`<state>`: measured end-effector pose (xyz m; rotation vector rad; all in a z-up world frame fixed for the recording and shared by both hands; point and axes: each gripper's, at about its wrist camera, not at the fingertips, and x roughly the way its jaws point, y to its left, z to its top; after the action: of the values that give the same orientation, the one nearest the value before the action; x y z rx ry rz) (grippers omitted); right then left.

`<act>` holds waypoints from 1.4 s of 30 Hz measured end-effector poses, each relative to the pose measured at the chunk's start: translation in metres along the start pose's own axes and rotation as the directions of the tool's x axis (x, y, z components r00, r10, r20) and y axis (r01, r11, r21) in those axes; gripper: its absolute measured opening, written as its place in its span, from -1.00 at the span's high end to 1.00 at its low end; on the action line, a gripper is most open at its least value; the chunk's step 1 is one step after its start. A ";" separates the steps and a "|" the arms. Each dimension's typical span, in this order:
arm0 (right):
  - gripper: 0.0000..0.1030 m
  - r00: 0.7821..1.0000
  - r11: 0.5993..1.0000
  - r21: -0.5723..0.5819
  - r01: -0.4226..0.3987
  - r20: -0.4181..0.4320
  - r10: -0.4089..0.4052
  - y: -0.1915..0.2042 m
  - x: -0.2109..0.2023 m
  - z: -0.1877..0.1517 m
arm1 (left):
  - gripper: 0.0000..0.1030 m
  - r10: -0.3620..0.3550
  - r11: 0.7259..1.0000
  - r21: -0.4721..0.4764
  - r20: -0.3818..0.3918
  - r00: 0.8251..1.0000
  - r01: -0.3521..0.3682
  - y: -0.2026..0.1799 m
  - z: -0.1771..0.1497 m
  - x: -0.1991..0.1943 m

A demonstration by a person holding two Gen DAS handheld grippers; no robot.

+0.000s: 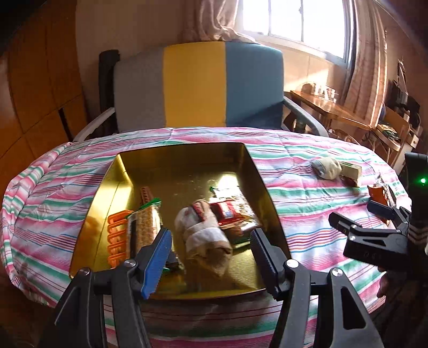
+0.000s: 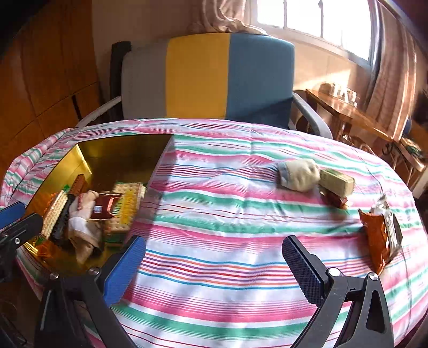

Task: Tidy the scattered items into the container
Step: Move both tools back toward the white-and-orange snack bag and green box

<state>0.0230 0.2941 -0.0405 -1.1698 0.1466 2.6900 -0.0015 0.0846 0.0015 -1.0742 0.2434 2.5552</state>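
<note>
Sitting on a round bench (image 2: 227,241) draped in pink, green and white striped cloth: shiny gold metal tin (image 1: 125,171) holding rolled socks and snack packets. Lying well right: pale rolled sock (image 2: 299,174), orange foil packet (image 2: 379,235). Hovering wide open, gripping nothing: left tool (image 1: 211,246) over tin, right tool (image 2: 214,265) over bare cloth. Standing behind: grey, yellow and blue chair (image 2: 208,77), sunlit window (image 2: 315,18).

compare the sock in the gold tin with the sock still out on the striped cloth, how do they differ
The sock in the gold tin lies stretched out and loosely folded; the sock on the striped cloth is bunched into a compact ball. The first is already inside the gold tin among snack packets; the second sits outside, touching a pale green packet. The first shows a dark red band, the second a bluish cuff. Both are pale cream fabric.
</note>
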 end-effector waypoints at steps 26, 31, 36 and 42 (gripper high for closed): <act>-1.00 0.904 0.780 0.517 -0.352 -0.027 0.426 -0.276 0.043 0.019 | -0.21 -0.196 0.952 0.203 -0.177 0.965 0.231 -0.117 -0.013 0.033; -1.00 0.809 0.725 0.424 -0.542 0.029 0.587 -0.229 0.007 0.011 | -0.21 -0.222 0.951 0.173 -0.194 0.955 0.256 -0.115 -0.010 0.038; -1.00 0.847 0.759 0.428 -0.491 0.031 0.530 -0.219 -0.006 -0.005 | -0.21 -0.276 0.938 0.159 -0.196 0.941 0.308 -0.124 0.001 0.036; -1.00 0.908 0.769 0.508 -0.389 0.073 0.411 -0.246 -0.019 -0.039 | -0.21 -0.354 0.895 0.210 -0.201 0.913 0.393 -0.167 0.026 0.036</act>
<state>0.1194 0.5244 -0.0553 -1.1079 1.1728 2.6815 0.0232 0.2555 -0.0098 -1.1054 0.3468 2.0399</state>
